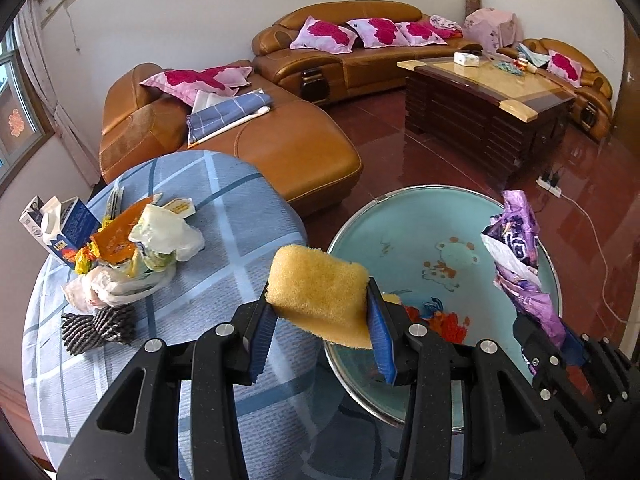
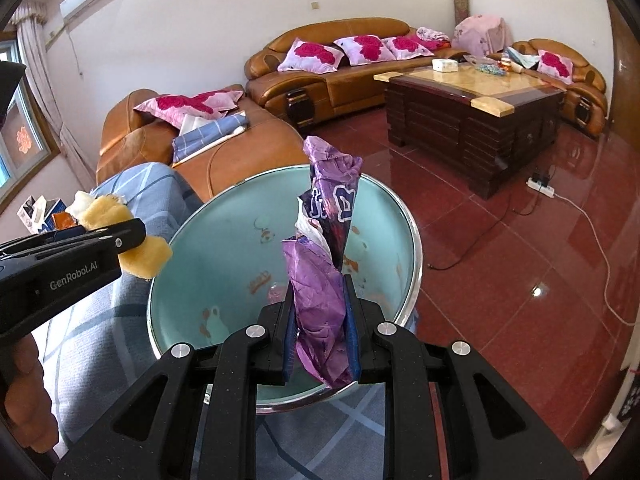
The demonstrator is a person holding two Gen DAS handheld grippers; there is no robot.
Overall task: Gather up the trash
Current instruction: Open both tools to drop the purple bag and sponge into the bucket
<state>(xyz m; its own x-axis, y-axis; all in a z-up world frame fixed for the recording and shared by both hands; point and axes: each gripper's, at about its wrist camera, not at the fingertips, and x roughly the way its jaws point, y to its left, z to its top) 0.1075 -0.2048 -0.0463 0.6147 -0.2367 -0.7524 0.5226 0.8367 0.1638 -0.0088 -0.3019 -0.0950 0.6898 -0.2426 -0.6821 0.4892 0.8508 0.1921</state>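
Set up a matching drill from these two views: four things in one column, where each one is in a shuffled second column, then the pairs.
Things:
1. yellow sponge
2. purple wrapper
3. milk carton
4. white box

Places:
A. on the wooden coffee table
B. clamped in the right hand-held gripper, over the teal basin
C. in the trash pile on the checked cloth
D. clamped in the left hand-held gripper

Pairs: 1-D, 2-B, 3-C, 4-A
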